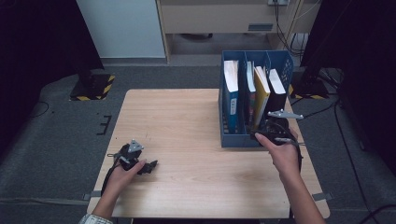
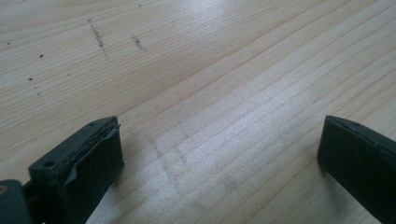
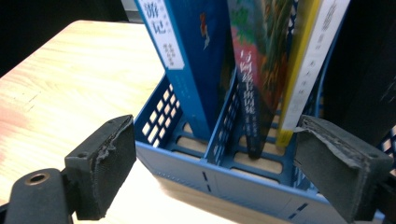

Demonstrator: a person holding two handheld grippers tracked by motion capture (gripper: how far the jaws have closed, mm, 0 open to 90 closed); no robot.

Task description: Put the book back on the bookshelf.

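A blue slotted file rack [image 1: 238,140] stands at the right side of the wooden table [image 1: 187,121]. It holds a blue book [image 1: 231,93] in its left slot, a colourful book [image 1: 251,93] and a yellow book [image 1: 262,91] in the middle, and a black book [image 1: 278,93] at the right. My right gripper [image 1: 268,128] is at the rack's near wall [image 3: 243,179]. In the right gripper view it [image 3: 215,126] is open, with nothing touching the pads, facing the blue book [image 3: 187,56] and the yellow book [image 3: 303,60]. My left gripper [image 1: 152,165] rests low at the table's front left and stands open [image 2: 219,135] over bare wood.
Beyond the table's far edge are a white cabinet [image 1: 123,28] and a grey floor. Stand bases with yellow-black stripes [image 1: 93,88] sit at the back left and back right. Cables [image 1: 345,140] run along the floor to the right of the table.
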